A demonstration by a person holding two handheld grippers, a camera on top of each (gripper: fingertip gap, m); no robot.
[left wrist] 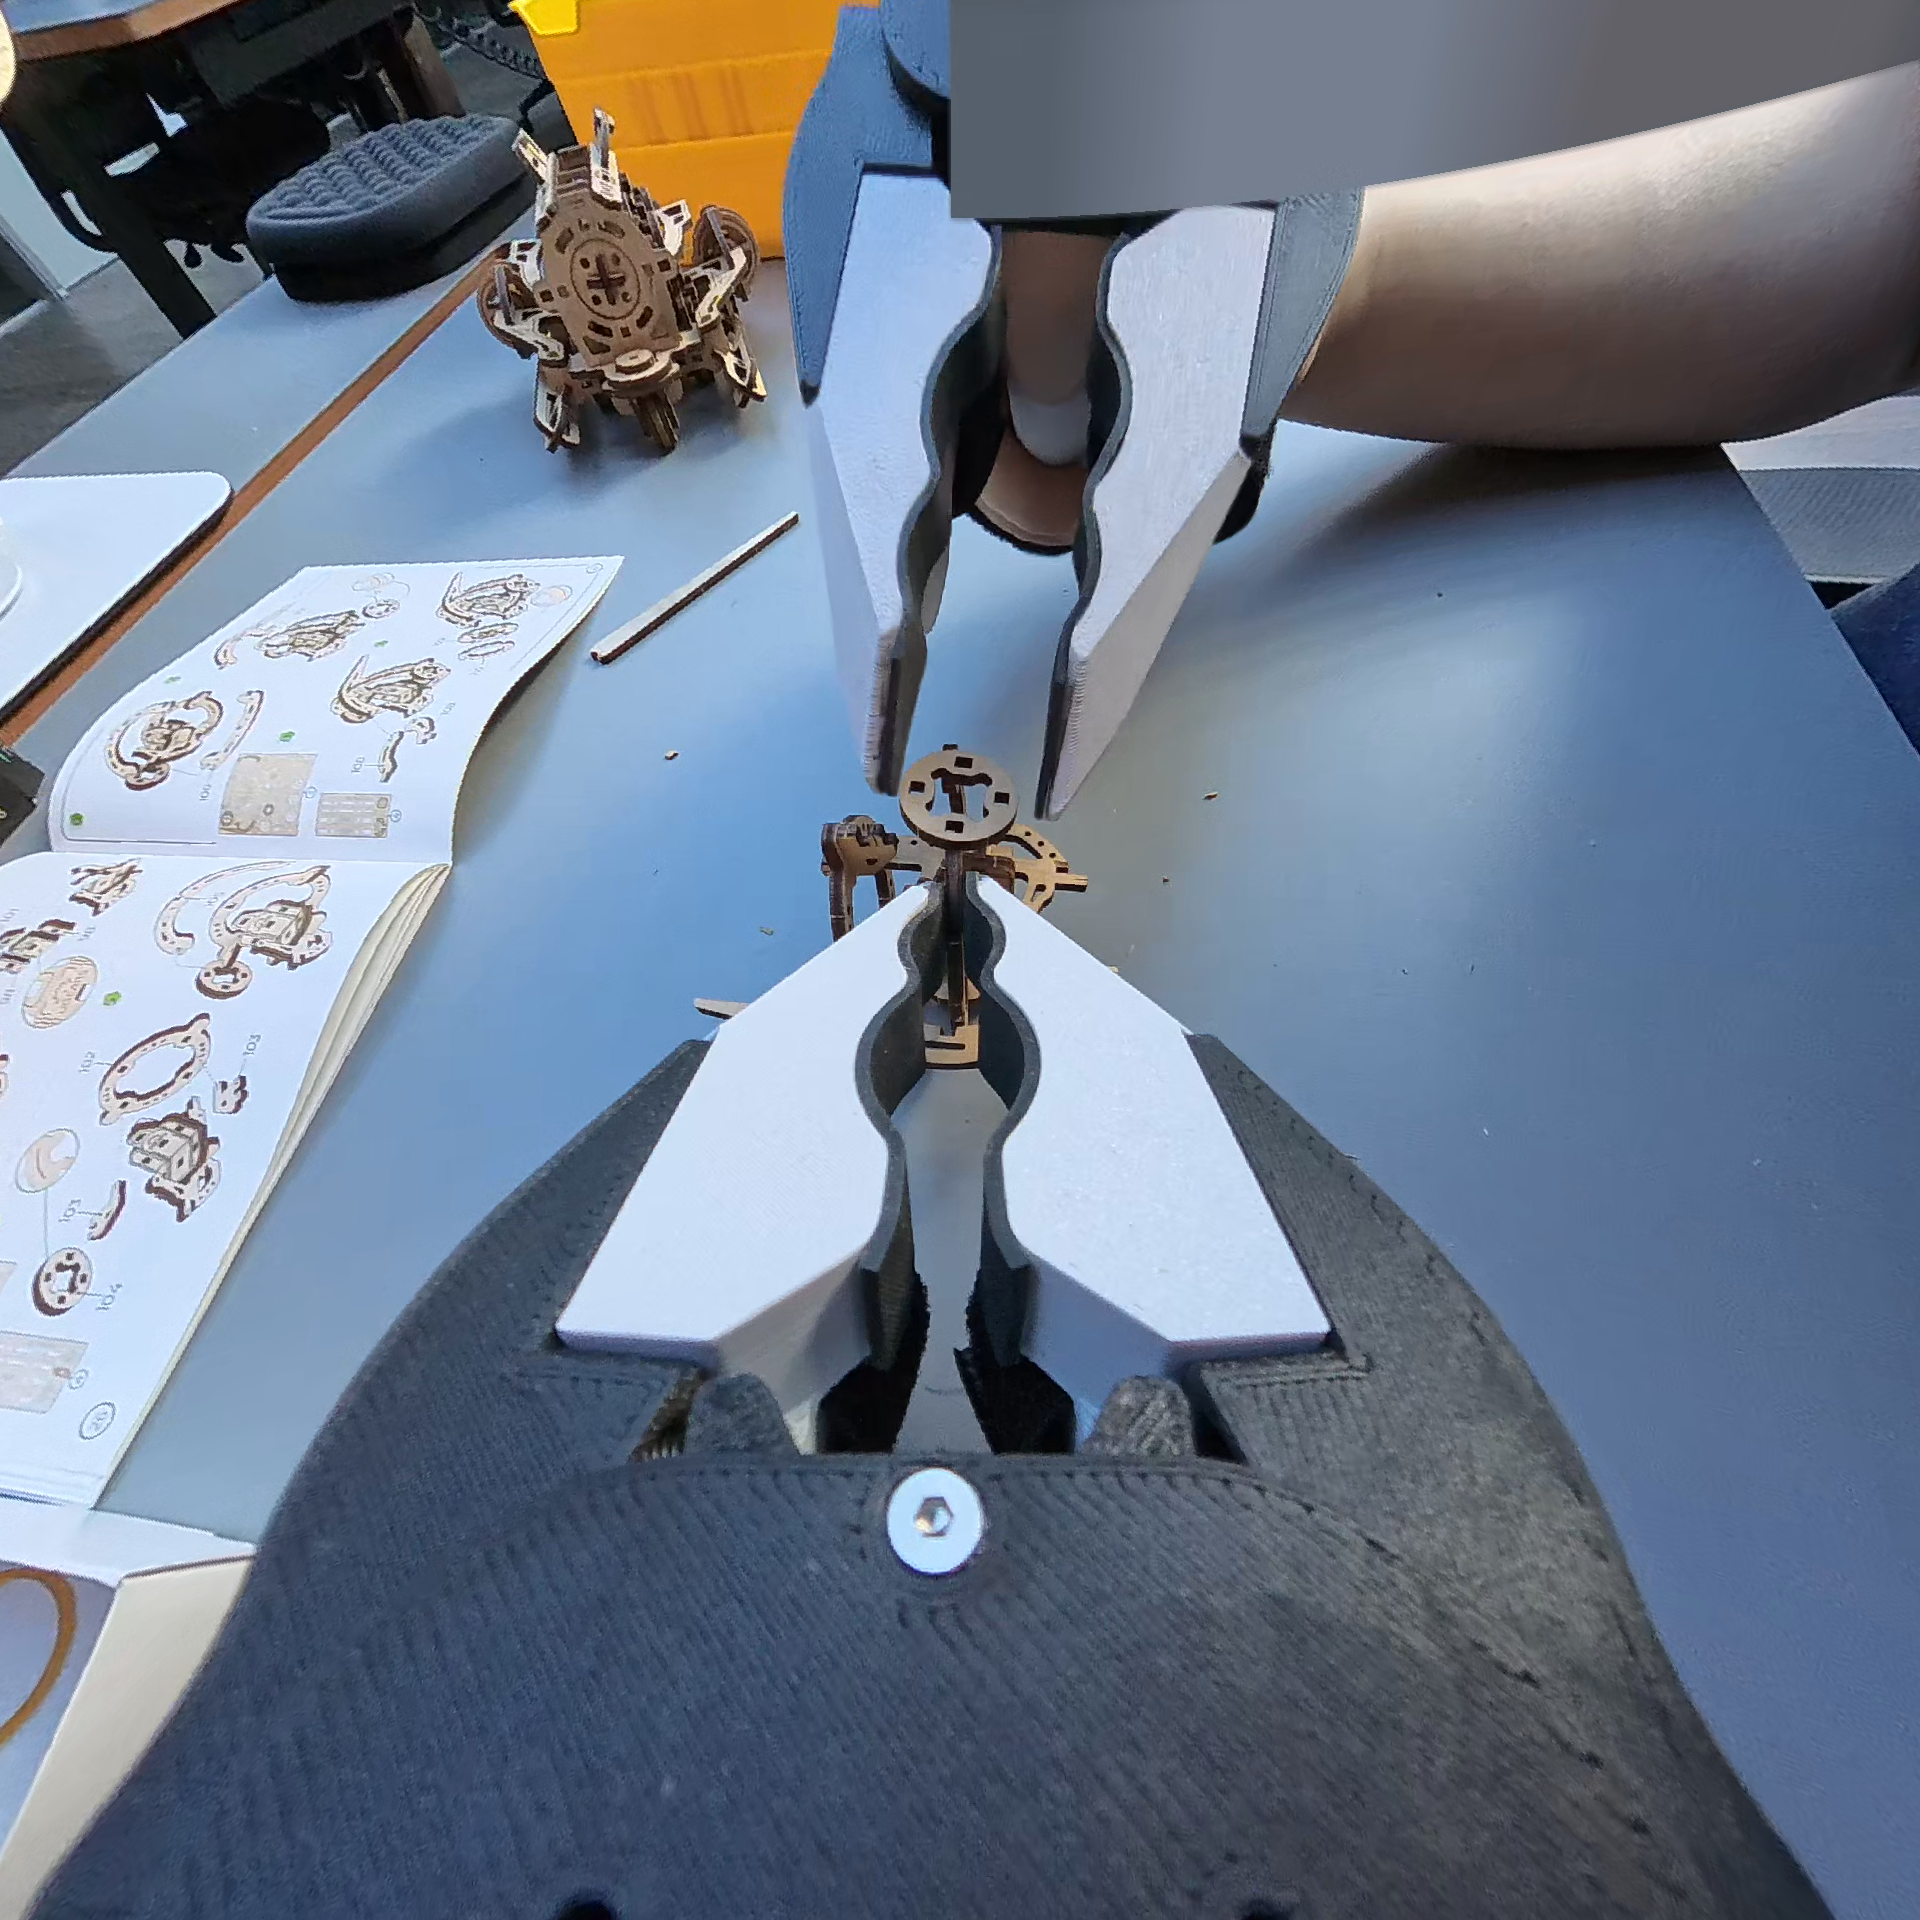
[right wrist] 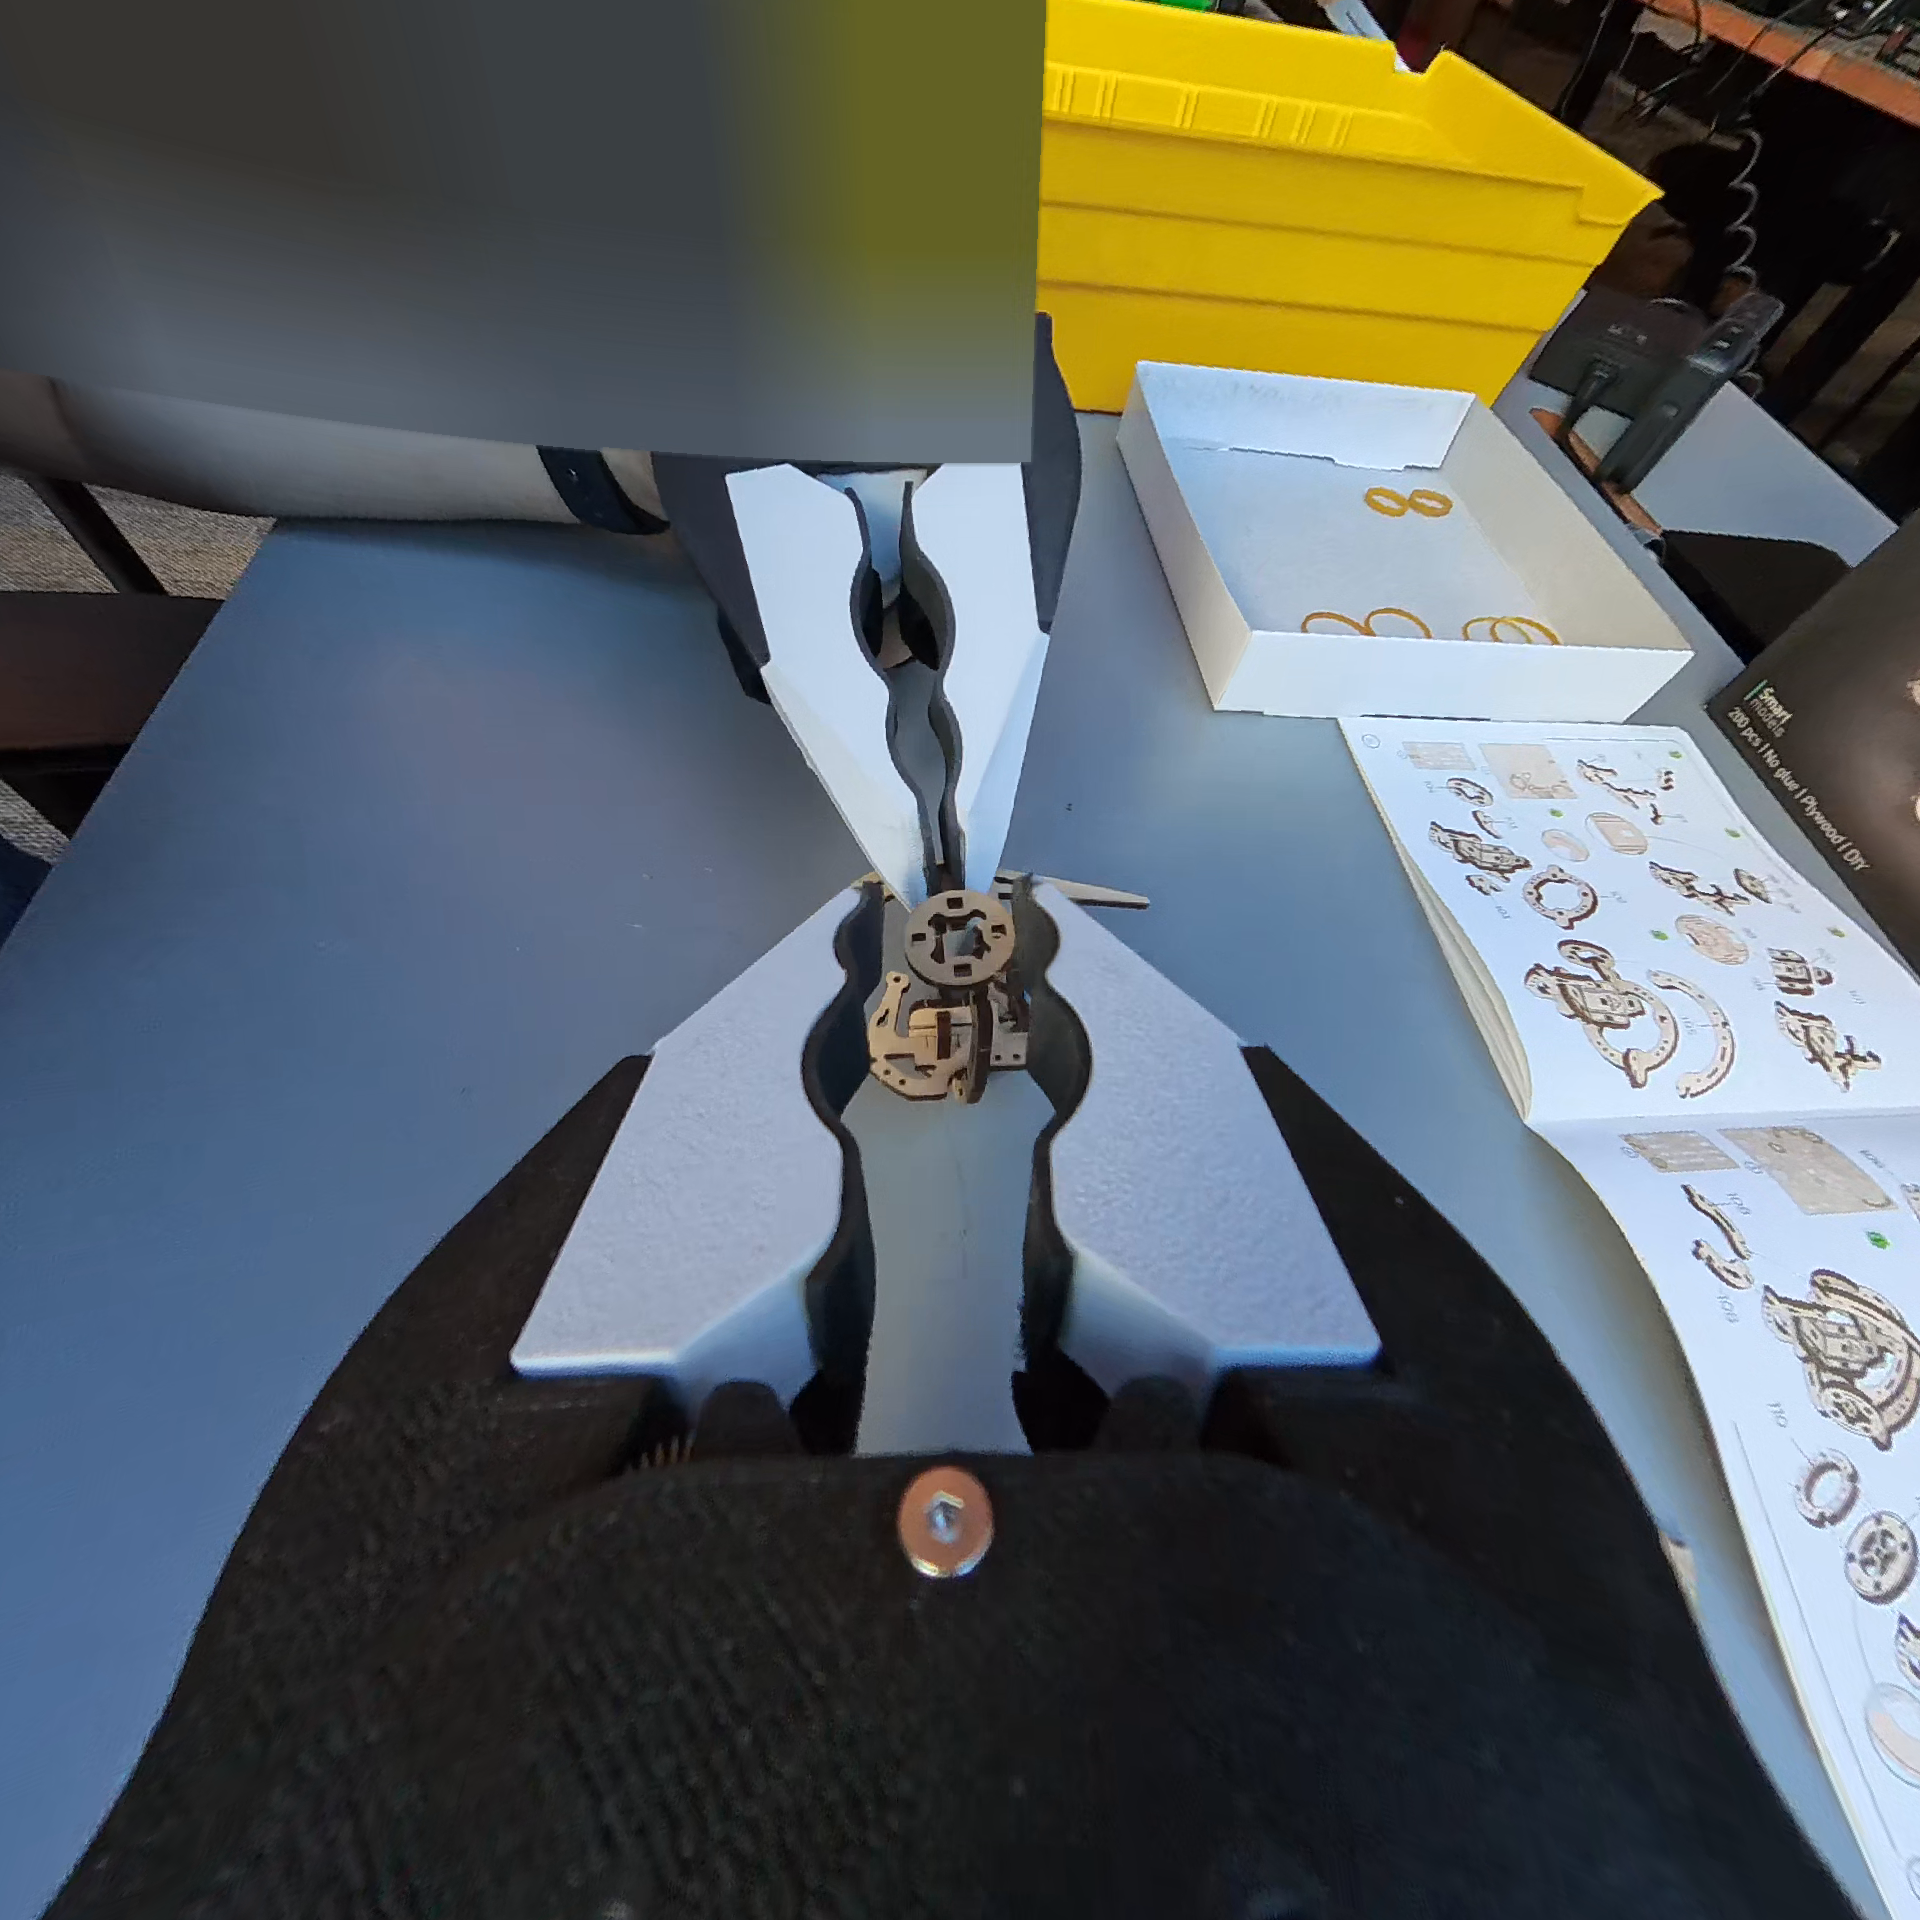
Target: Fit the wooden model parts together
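Observation:
A small wooden sub-assembly (left wrist: pixel 951 1029) stands on the grey table (left wrist: pixel 1455 935), with a round slotted wooden disc (left wrist: pixel 956 800) at its top. My left gripper (left wrist: pixel 951 899) is shut on the assembly's thin upright part. My right gripper (left wrist: pixel 964 795) comes in from the opposite side, open, with its fingertips on either side of the disc and a small gap to each. In the right wrist view the disc (right wrist: pixel 958 938) and the assembly (right wrist: pixel 935 1039) sit between my right gripper's (right wrist: pixel 951 899) open fingers. The shut left gripper (right wrist: pixel 940 868) is just behind them.
A finished wooden model (left wrist: pixel 613 301) stands at the far left. Also there are an open instruction booklet (left wrist: pixel 260 935) (right wrist: pixel 1662 987), a loose wooden stick (left wrist: pixel 696 587), a yellow bin (right wrist: pixel 1299 208), a white box tray (right wrist: pixel 1455 675) with rings and a dark box (right wrist: pixel 1849 727). Left and right tips are no more than a few centimetres apart. The finished wooden model (left wrist: pixel 613 301) is about 30 cm from both grippers' fingertips.

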